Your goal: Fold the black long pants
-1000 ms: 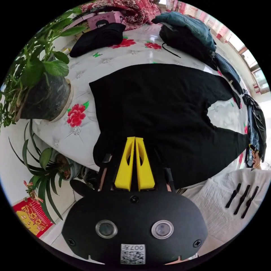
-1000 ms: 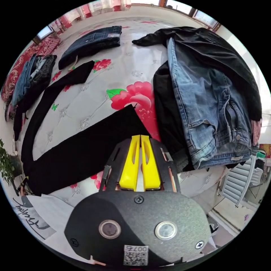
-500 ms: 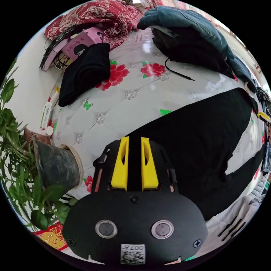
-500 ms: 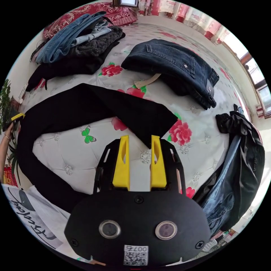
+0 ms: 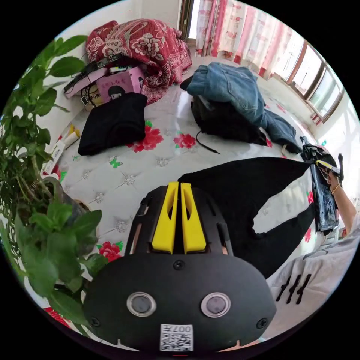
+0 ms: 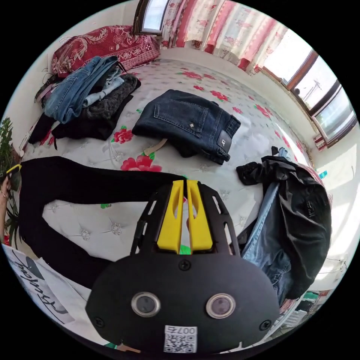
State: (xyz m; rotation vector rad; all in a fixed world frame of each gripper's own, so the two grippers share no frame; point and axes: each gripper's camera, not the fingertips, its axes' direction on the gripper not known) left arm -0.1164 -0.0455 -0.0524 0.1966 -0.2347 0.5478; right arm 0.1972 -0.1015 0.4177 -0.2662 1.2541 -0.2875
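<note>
Two yellow-jawed grippers each pinch the black long pants [image 5: 243, 195] on the flowered mattress [image 5: 150, 165]: the left gripper [image 5: 179, 184] is closed on the waist end, the right gripper [image 6: 185, 182] closed on a leg end. Beside the left gripper's jaws stands a potted plant [image 5: 41, 180], with a folded black garment [image 5: 112, 123] and a red quilt [image 5: 142, 45] beyond; the right gripper view instead has folded dark jeans [image 6: 187, 123] ahead and a black jacket [image 6: 300, 210] to its right. The pants run lengthwise between the two grippers, legs spread in a V. Half a second ago both pairs of jaws stood apart; now they are pressed together on cloth.
</note>
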